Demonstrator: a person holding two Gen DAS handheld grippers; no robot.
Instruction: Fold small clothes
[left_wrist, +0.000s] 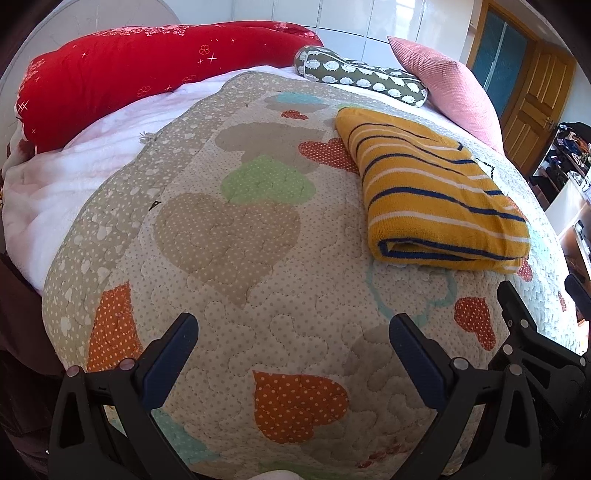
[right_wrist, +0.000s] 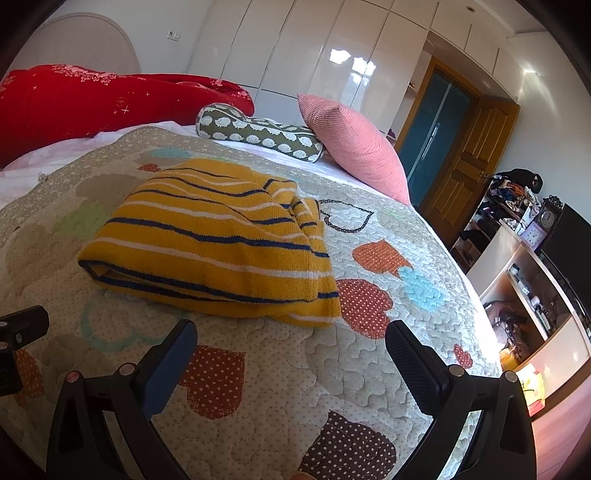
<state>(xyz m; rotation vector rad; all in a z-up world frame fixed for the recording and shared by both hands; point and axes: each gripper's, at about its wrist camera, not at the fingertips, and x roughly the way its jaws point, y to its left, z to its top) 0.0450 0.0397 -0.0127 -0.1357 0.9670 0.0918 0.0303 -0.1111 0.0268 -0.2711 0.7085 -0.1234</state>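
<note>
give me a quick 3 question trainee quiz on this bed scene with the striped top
1. True or false: the yellow striped top lies folded on the heart-pattern quilt.
2. What is the left gripper holding? A) the top B) a pillow C) nothing
3. Which cushion leans nearest the wooden door: the pink pillow or the hedgehog-print bolster?

Key: 1. True. 2. C; its jaws stand wide apart over bare quilt, as do the right gripper's. 3. The pink pillow.
</note>
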